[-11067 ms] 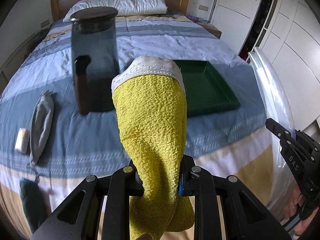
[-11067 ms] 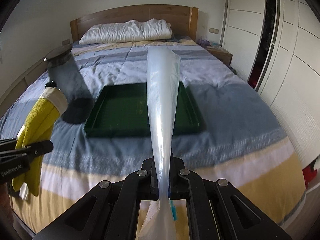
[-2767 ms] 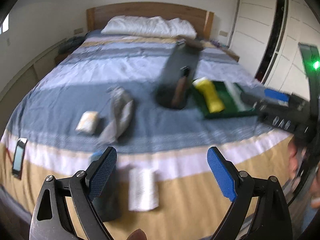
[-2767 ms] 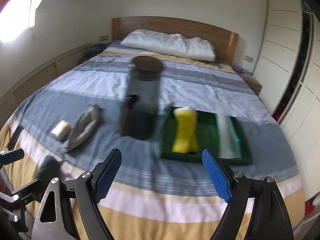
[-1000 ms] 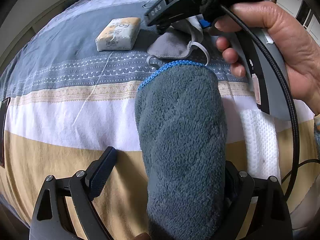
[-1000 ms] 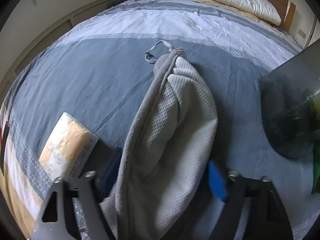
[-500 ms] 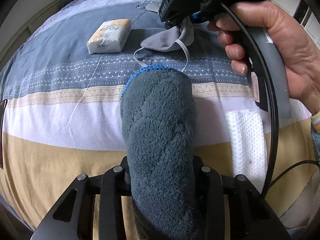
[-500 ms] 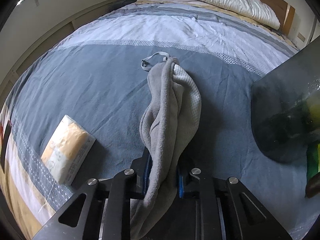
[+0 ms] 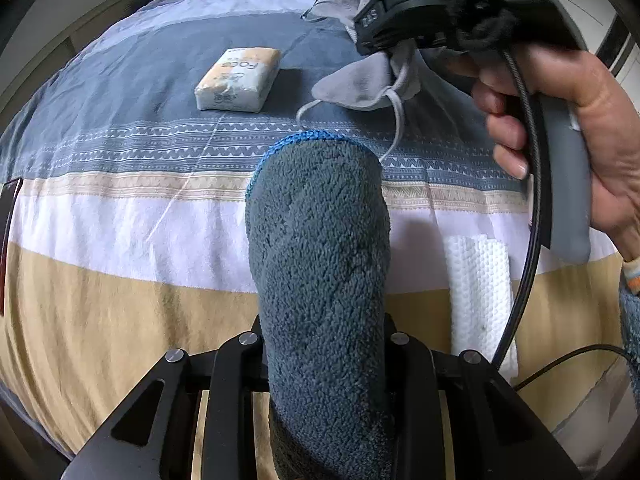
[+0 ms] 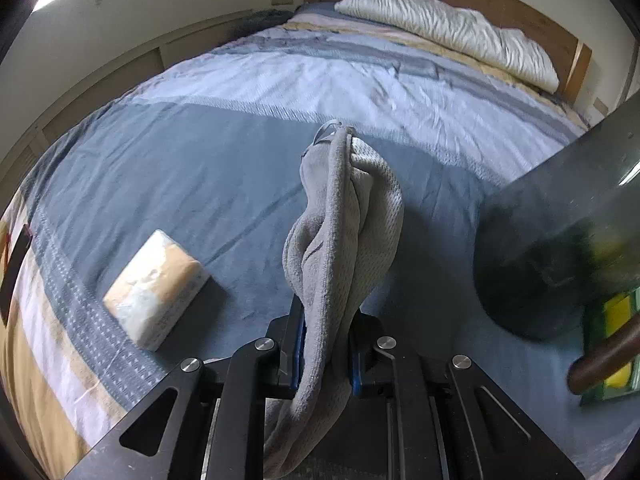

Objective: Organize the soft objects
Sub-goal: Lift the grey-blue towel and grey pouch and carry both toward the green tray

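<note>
Left tongs [image 9: 324, 344]: jaws have just been closing, now clamped on blue towel [image 9: 320, 248], which stands up from them over the bed [image 9: 120, 220]. Right tongs [image 10: 326, 344]: jaws have just been closing, now pinched on grey mask [image 10: 344, 232], held off the bed. Tissue pack [image 9: 238, 79] on the bed at 11 o'clock of the towel. Paper towel [image 9: 478, 292] lies at its 3 o'clock. Right hand [image 9: 560, 120] at 1 o'clock.
</note>
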A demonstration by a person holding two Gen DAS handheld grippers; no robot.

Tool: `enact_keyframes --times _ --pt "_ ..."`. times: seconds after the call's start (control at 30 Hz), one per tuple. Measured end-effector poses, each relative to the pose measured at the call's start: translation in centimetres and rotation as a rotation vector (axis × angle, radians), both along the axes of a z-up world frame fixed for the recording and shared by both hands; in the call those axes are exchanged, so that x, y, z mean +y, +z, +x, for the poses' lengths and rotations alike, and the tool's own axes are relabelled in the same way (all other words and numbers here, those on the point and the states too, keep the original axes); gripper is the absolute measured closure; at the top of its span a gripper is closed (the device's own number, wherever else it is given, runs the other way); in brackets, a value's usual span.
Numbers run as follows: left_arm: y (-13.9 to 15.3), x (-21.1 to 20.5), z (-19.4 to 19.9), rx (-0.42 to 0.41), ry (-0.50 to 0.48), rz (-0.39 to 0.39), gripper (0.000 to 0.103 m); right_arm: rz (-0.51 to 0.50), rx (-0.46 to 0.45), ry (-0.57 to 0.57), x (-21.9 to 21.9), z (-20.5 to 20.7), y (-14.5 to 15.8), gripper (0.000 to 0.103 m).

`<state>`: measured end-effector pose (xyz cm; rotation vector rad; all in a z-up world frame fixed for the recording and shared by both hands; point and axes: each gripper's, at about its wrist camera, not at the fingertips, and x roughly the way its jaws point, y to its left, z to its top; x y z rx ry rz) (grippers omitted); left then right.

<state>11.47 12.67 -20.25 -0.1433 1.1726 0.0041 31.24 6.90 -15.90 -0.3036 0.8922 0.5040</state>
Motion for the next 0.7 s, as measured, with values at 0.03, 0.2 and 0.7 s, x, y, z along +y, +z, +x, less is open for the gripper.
enact_keyframes --times 0.03,0.2,0.7 --pt "0.2 0.2 -0.2 -0.005 0.007 -0.001 0.079 0.002 -0.008 0.005 0.0 -0.3 0.4 0.087" --pt "1.8 0.7 -1.4 -0.036 0.044 0.002 0.079 0.017 -0.047 0.029 -0.8 -2.0 2.5 0.087" --pt "9.9 0.2 -5.3 -0.175 0.084 0.04 0.079 0.081 -0.165 0.098 -8.4 -11.0 11.0 0.087"
